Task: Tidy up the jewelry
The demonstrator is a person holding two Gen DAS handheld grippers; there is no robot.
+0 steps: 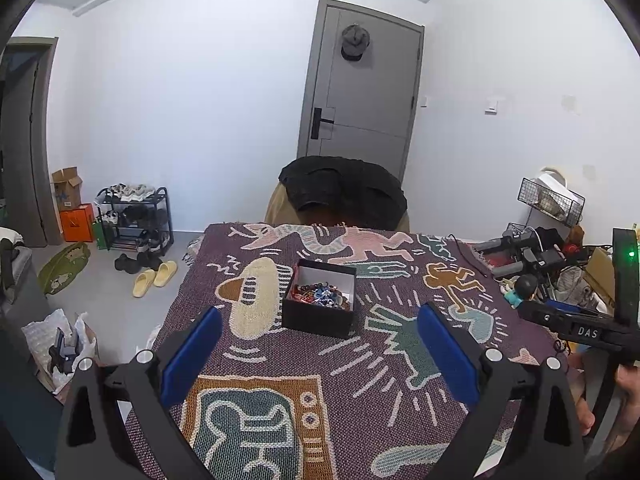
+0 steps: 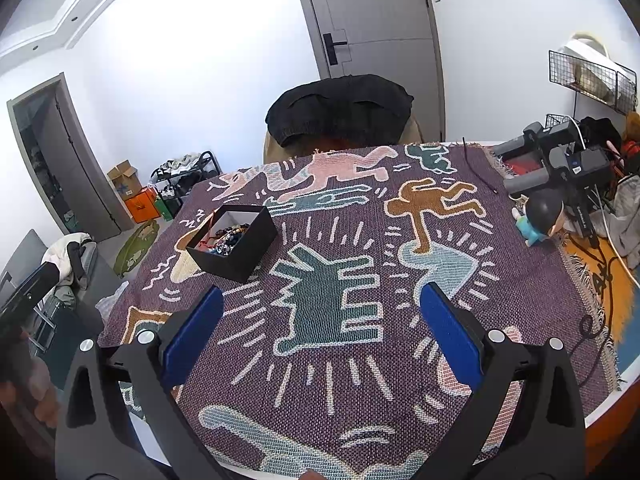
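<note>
A black open box [image 1: 320, 300] with a white inside stands on the patterned cloth; it holds a heap of colourful jewelry [image 1: 320, 294]. My left gripper [image 1: 318, 316] is open and empty, just short of the box, with the box between its blue pads. In the right wrist view the box [image 2: 236, 240] is at the left with beaded jewelry [image 2: 226, 236] in it. My right gripper [image 2: 320, 300] is open and empty above the bare cloth, to the right of the box.
The table is covered by a purple woven cloth [image 2: 340, 360] with cartoon figures. A chair with a black jacket [image 1: 344, 192] stands at the far edge. A toy figure [image 2: 540, 216], black devices and cables [image 2: 560, 160] crowd the right side. The other gripper's body [image 1: 580, 328] shows at the right.
</note>
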